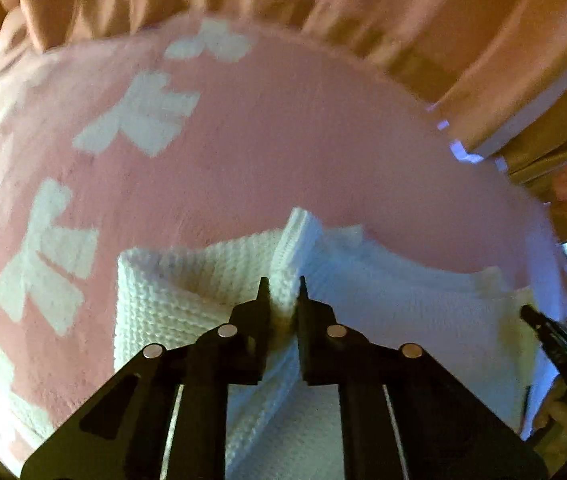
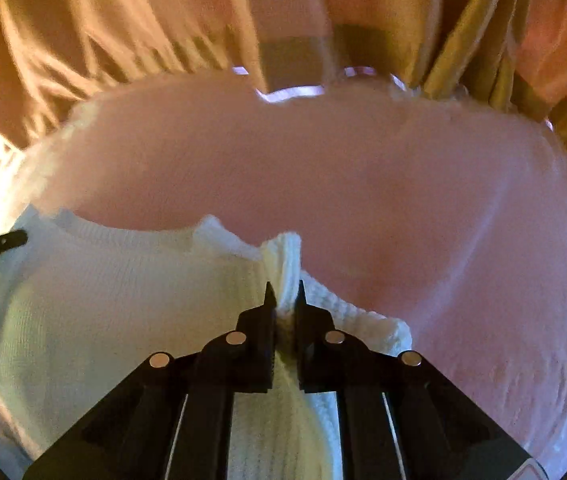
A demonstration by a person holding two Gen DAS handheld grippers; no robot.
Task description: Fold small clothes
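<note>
pink blanket [image 1: 283, 140] with white bows spreads below orange curtains [image 1: 363, 0], white knit garment [image 1: 383, 292] lying on its near part. left claw [image 1: 282, 286] pinches a garment fold; right claw [image 2: 284, 292] pinches another.

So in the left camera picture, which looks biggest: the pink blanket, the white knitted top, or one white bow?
1. pink blanket
2. white knitted top, though it's nearest the camera, which enlarges it
3. white bow
</note>
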